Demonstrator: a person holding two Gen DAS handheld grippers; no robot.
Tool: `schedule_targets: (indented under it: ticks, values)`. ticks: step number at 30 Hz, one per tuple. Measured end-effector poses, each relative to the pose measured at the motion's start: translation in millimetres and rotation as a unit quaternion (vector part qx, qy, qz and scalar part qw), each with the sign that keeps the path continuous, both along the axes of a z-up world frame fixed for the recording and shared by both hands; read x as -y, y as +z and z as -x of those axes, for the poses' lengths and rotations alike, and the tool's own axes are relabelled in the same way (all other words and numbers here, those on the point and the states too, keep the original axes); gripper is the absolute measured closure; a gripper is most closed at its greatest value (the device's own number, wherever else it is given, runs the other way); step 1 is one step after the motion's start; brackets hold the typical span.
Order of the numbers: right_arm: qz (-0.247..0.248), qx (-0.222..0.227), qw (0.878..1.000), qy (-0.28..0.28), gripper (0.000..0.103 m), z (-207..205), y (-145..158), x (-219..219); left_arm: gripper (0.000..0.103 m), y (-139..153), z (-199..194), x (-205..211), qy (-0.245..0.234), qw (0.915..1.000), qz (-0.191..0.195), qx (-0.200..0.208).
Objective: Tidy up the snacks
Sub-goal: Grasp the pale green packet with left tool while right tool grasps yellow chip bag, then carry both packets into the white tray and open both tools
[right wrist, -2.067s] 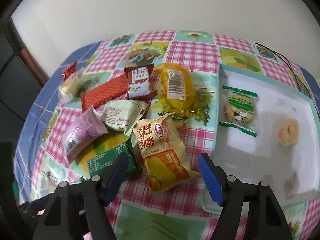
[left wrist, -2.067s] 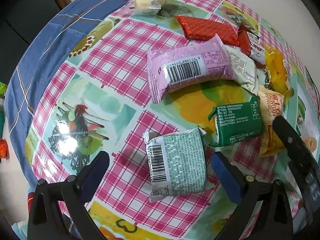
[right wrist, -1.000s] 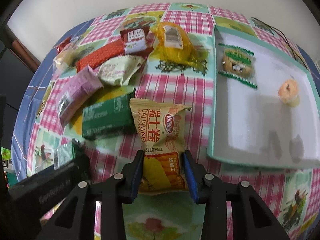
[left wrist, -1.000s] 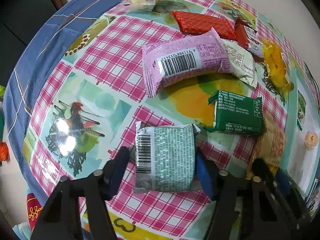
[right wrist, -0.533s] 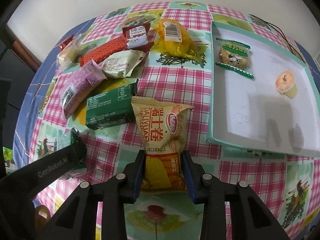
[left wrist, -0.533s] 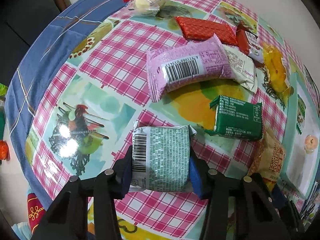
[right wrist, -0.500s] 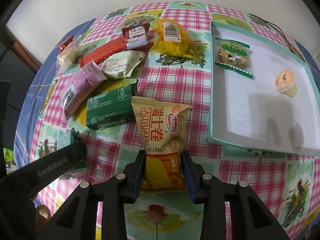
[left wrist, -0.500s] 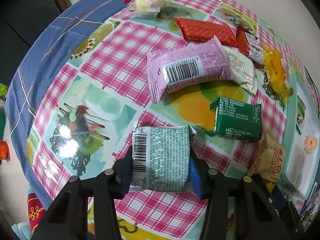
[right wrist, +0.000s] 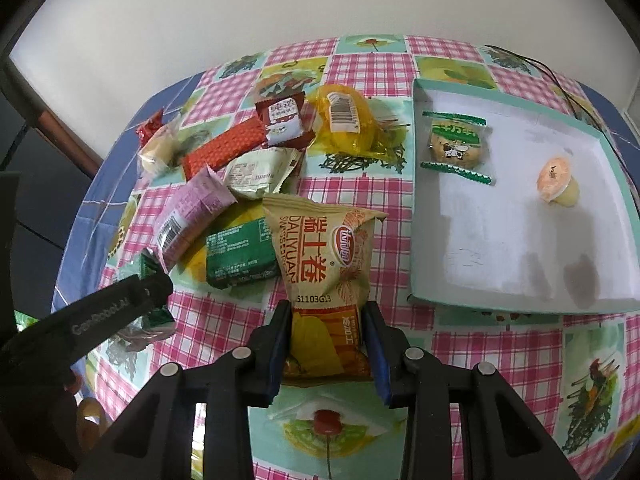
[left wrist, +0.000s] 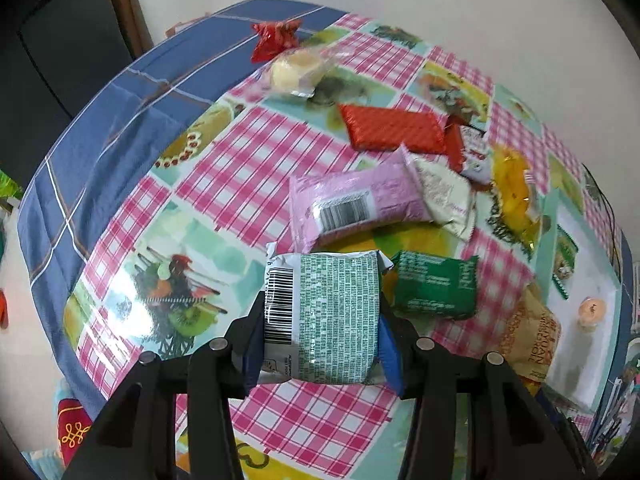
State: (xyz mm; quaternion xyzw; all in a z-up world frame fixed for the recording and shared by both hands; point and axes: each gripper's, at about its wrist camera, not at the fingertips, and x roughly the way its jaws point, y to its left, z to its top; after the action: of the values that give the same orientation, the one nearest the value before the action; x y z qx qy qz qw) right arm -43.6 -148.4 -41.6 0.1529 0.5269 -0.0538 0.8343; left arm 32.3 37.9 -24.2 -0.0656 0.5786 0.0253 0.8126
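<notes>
Packets clamped — mint wrapper [left wrist: 338, 316] left gripper [left wrist: 320, 344], yellow bag [right wrist: 324, 268] right gripper [right wrist: 326, 350].

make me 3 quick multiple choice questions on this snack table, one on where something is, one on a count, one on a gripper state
1. Where is the jelly cup?
A. in the tray
B. on the pink packet
C. on the floor

2. How many snacks lie in the tray?
A. none
B. two
C. five

3. The right gripper is:
A. wide open, holding nothing
B. out of view
C. shut on the yellow packet

Answers: 1 A, it sits on the tray's white floor. 2 B, only the cup and the cookie pack. 3 C, both pads press the packet's lower end.
</notes>
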Motion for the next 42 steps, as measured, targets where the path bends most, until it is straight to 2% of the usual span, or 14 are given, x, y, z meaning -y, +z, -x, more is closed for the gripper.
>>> schedule_targets:
  ticks: [7,14,20,29,36,42]
  values:
    - [-0.004,0.017,1.000,-0.023,0.065,0,9,16,0.053,10,1,32,-0.029,0.9992,-0.004,0.026]
    - [0.002,0.032,0.995,-0.091,0.065,12,20,66,0.052,20,4,84,-0.101,0.9934,-0.011,0.054]
    - [0.000,0.023,0.986,-0.163,0.065,28,17,122,0.052,24,15,134,-0.167,0.9835,-0.016,0.068]
    - [0.015,0.016,0.971,-0.239,0.065,58,14,187,0.052,19,28,205,-0.250,0.9645,-0.023,0.081]
    - [0.021,0.007,0.963,-0.267,0.065,70,6,217,0.052,16,35,238,-0.290,0.9526,-0.025,0.087]
    - [0.021,0.007,0.963,-0.268,0.065,69,1,227,0.052,6,34,252,-0.306,0.9478,-0.030,0.083]
